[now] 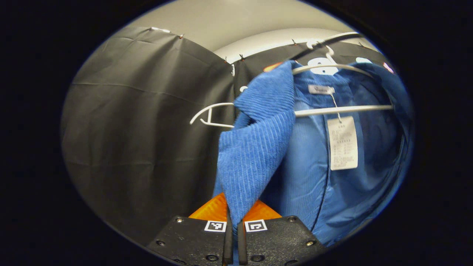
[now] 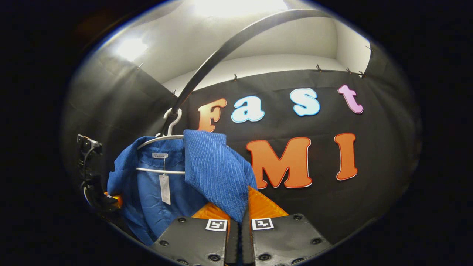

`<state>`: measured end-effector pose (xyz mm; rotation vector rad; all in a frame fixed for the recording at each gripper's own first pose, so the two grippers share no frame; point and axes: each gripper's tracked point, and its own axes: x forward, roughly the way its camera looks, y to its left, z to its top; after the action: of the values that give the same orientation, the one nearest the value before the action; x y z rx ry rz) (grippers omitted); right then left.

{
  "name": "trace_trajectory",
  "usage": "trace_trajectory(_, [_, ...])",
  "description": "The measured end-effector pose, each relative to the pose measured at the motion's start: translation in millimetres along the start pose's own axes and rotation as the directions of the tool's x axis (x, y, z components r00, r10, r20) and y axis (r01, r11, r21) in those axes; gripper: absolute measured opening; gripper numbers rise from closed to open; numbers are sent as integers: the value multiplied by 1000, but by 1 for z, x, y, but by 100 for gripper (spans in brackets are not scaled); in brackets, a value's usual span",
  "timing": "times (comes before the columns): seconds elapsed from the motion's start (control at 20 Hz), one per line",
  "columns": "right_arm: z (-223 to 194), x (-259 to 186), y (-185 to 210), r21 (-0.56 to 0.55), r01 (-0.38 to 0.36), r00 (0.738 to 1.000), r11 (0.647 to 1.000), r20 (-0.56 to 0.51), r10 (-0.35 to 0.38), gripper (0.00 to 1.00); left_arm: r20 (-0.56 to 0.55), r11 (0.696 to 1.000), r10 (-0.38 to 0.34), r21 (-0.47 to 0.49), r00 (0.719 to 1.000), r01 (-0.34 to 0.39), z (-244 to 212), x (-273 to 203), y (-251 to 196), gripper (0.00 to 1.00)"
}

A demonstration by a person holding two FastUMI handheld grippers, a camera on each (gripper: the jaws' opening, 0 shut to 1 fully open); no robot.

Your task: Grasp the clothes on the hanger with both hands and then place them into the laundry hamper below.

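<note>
Blue corduroy jacket [image 1: 255, 147] hangs on a white hanger [image 1: 343, 109] from the dark rail [image 2: 229, 48]. The left gripper [image 1: 231, 218] is closed tight on the jacket's front edge, both fingers pressing the cloth. A paper tag [image 1: 342, 143] hangs inside. The right gripper [image 2: 239, 218] pinches the other front edge [image 2: 218, 173] in the same way.

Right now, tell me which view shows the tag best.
Left gripper view: the tag hangs large and face-on inside the blue jacket, below the hanger bar. In the right gripper view it is small and off to the side.
</note>
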<state>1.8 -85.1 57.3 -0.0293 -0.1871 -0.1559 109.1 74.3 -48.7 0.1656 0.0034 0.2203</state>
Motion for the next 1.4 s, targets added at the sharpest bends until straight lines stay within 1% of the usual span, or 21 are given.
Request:
trace_trajectory(0.1, [8,-1,-3,-40,26,999,999,27,-24,11,54,999,39,-9,998,-39,30,-5,24,5])
trace_trajectory(0.2, [18,1,2,-71,31,998,997,60,-27,11,117,997,72,-12,991,-71,66,-11,42,5])
trace_trajectory(0.25, [23,3,5,-75,30,997,997,71,-24,11,141,997,78,-11,987,-77,82,-11,50,7])
trace_trajectory(0.35, [24,6,13,-87,35,997,996,71,-29,11,161,996,84,-34,983,-79,105,-6,65,3])
trace_trajectory(0.4, [24,7,15,-95,44,997,994,68,-37,11,167,996,82,-56,983,-73,115,-5,73,4])
trace_trajectory(0.45, [23,8,17,-105,65,996,992,65,-58,11,179,995,75,-72,981,-63,126,0,80,4])
trace_trajectory(0.55, [20,11,19,-120,132,990,984,63,-125,11,212,997,23,-75,977,-7,144,9,87,4])
trace_trajectory(0.6, [22,13,19,-128,184,982,975,72,-176,11,224,998,-12,-60,975,26,151,15,89,4])
trace_trajectory(0.7, [22,12,23,-142,266,963,953,75,-258,11,248,997,-73,-19,966,81,163,32,90,4])
trace_trajectory(0.75, [22,7,25,-149,301,953,942,76,-292,11,259,995,-91,-17,961,99,169,41,91,5])
trace_trajectory(0.8, [24,2,30,-155,331,944,931,76,-323,11,266,993,-102,-36,959,115,174,51,93,5])
trace_trajectory(0.95, [32,-2,39,-179,377,926,909,97,-365,11,250,985,-71,-135,966,107,176,90,110,6])
trace_trajectory(1.05, [34,-4,42,-185,392,920,901,95,-380,11,246,981,-57,-167,968,101,179,114,116,7])
trace_trajectory(1.15, [38,-5,34,-187,418,908,889,103,-405,11,237,985,-42,-154,971,80,179,142,122,5])
trace_trajectory(1.3, [48,-8,12,-156,469,882,869,124,-454,11,176,992,-46,-108,983,65,158,175,124,5])
trace_trajectory(1.35, [47,-9,6,-142,481,876,865,125,-466,11,156,993,-43,-102,987,60,147,181,123,7])
trace_trajectory(1.4, [46,-8,3,-127,485,873,865,124,-471,11,140,994,-41,-98,989,55,138,183,122,3])
